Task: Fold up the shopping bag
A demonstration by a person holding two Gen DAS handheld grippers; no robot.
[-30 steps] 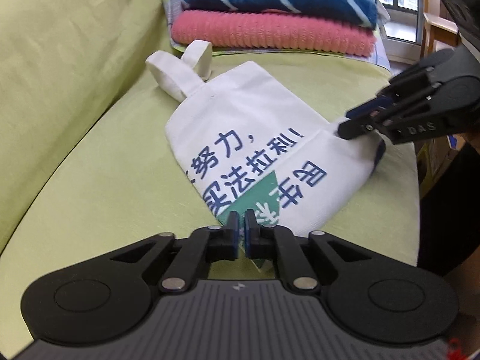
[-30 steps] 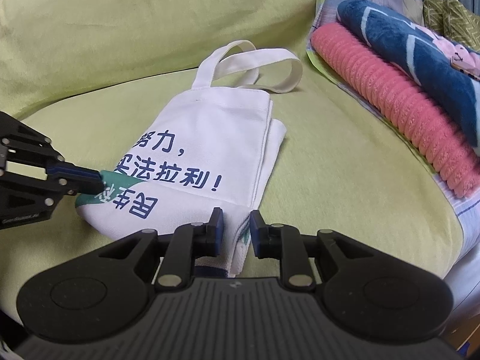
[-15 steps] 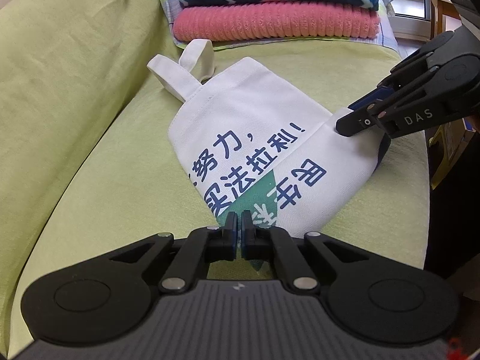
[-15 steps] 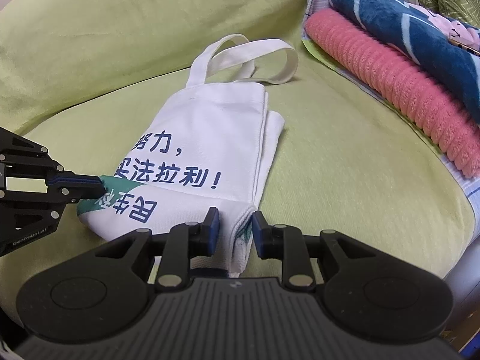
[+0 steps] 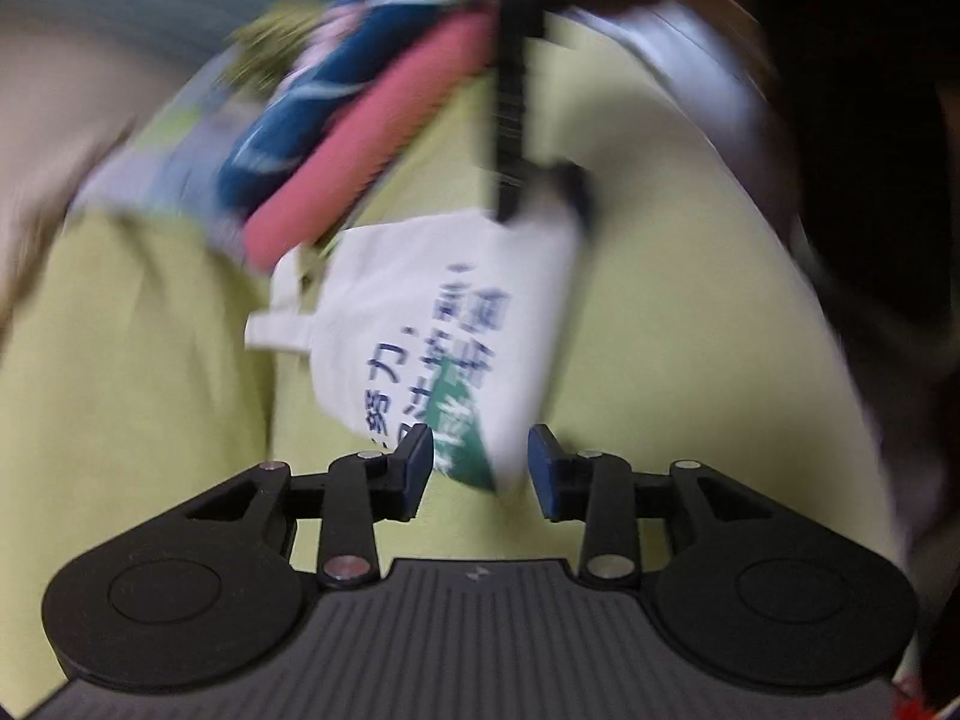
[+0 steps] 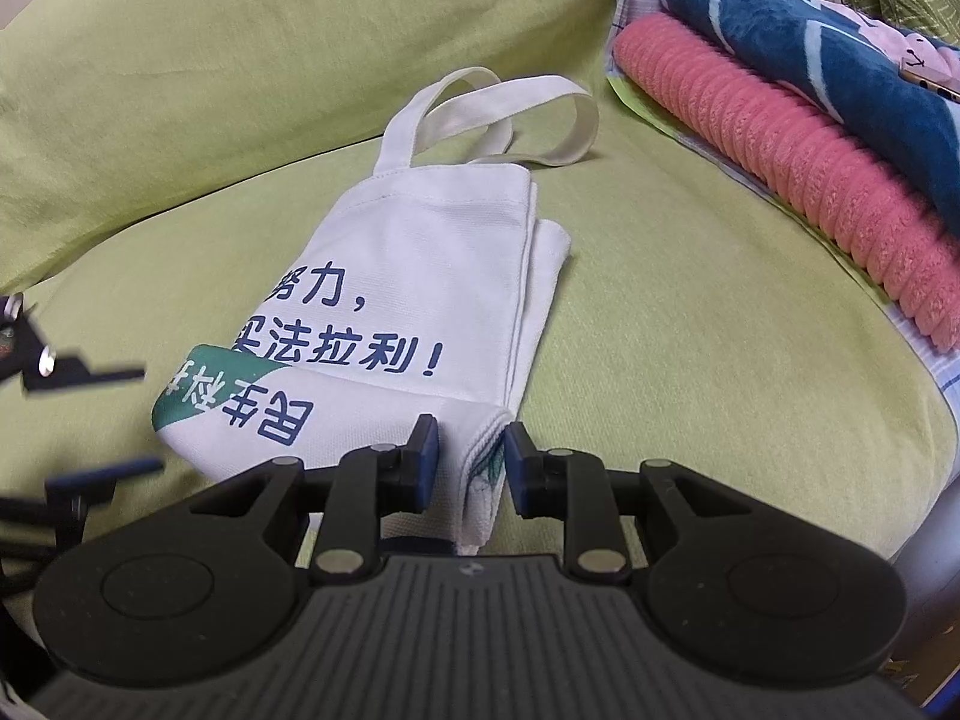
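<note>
A white canvas shopping bag [image 6: 420, 276] with blue lettering and a green patch lies folded on the green sofa, handles [image 6: 510, 114] toward the backrest. Its bottom edge is turned up over the lettering. My right gripper [image 6: 471, 456] is open, its fingers on either side of the bag's near folded corner. My left gripper [image 5: 480, 468] is open with the bag's green corner [image 5: 462, 438] lying between its fingers; that view is heavily blurred. The left gripper also shows open at the right wrist view's left edge [image 6: 96, 420], just off the bag.
A pink knitted blanket [image 6: 798, 180] with a blue one [image 6: 810, 54] on top is stacked on the sofa right of the bag. The sofa backrest [image 6: 240, 60] rises behind the handles. The seat edge drops off at the right.
Both grippers have opened and let go of the bag's folded bottom edge. The left gripper has swung fast, blurring and rotating its view. The bag lies still.
</note>
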